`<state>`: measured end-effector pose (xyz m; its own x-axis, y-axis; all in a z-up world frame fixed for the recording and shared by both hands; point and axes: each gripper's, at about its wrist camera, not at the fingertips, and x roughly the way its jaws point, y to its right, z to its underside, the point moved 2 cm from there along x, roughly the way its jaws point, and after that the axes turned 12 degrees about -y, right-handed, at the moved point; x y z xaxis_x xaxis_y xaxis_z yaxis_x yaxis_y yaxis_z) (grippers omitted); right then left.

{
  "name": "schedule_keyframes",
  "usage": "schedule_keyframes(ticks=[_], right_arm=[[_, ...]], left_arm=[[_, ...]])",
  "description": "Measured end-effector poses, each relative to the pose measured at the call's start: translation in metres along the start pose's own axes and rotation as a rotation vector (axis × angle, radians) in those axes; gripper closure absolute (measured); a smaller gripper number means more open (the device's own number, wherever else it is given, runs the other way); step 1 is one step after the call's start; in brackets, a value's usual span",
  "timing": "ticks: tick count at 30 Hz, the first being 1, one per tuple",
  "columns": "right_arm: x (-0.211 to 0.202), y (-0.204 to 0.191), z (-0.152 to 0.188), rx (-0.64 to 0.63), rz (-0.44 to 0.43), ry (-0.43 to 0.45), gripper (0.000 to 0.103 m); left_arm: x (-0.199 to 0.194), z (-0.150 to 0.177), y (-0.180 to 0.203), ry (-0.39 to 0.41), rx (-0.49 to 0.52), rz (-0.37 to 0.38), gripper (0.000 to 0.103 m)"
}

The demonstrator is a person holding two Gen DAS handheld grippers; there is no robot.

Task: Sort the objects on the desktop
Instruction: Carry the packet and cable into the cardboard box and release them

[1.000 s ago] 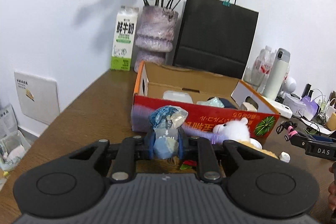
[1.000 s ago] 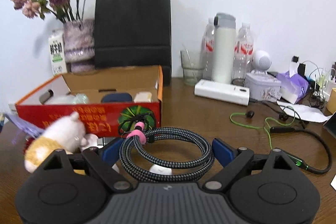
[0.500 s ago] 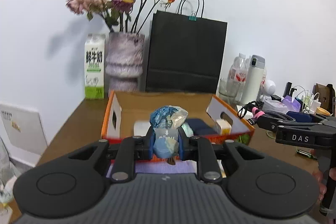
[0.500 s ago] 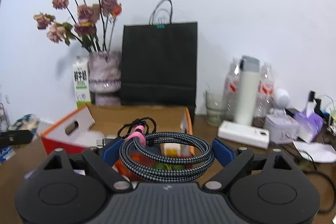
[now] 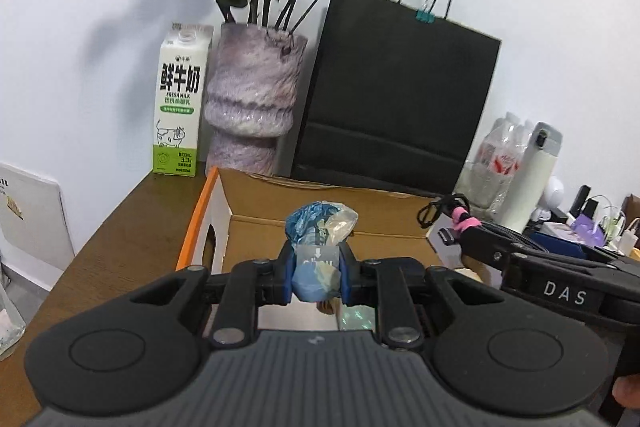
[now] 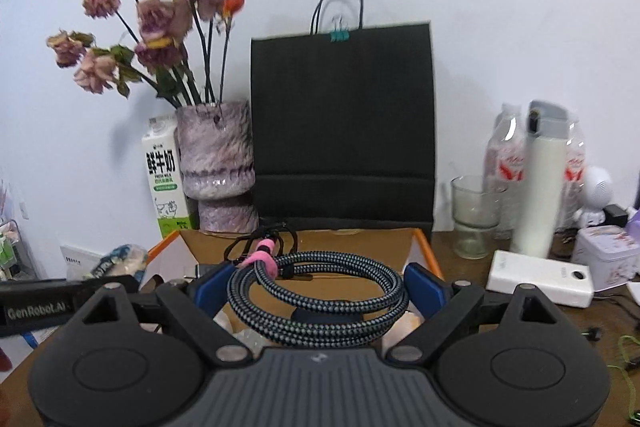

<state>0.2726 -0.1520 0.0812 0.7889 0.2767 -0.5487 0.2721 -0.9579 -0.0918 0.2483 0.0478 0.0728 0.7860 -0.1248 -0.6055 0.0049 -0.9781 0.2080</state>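
**Both hand-held grippers loaded above the cardboard box**

Left wrist view: the left hand-held gripper (image 5: 316,277) pinches a small crinkled blue-and-clear plastic packet (image 5: 319,247) between its blue pads, the packet's twisted top sticking up above them. It hangs over the near left part of the open brown cardboard box with an orange rim (image 5: 200,223), which sits on the dark wooden tabletop (image 5: 112,247). Behind the box stand a white-and-green milk carton (image 5: 179,107), a mottled purple vase of dried roses (image 5: 252,99) and a black paper carrier bag with a teal clip (image 5: 396,95) — all against the white wall. At the right edge the right hand-held gripper (image 5: 516,255) reaches in over the box's right side, with a pink strap of its cable showing. Further right stands a white thermos bottle (image 5: 536,175) among clear plastic bottles.

Right wrist view: the right hand-held gripper (image 6: 320,291) is spread wide around a coiled black-and-grey braided cable tied with a pink strap (image 6: 320,303), its blue pads pressing the coil's two sides. The coil is held above the box interior (image 6: 360,247). At the left, the other gripper's packet (image 6: 116,259) appears beside the box's left wall. On the tabletop to the right lie a white power bank (image 6: 540,283), a clear glass cup (image 6: 474,219) and a white tin (image 6: 608,251) — near the thermos.
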Motion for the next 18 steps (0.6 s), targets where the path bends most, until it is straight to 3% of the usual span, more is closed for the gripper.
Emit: schedule_keyframes(ticks=[18], right_arm=[[0.078,-0.002,-0.02,-0.018,0.023,-0.12,0.012]], left_arm=[[0.063,-0.03,-0.008,-0.058,0.041,-0.05,0.081]])
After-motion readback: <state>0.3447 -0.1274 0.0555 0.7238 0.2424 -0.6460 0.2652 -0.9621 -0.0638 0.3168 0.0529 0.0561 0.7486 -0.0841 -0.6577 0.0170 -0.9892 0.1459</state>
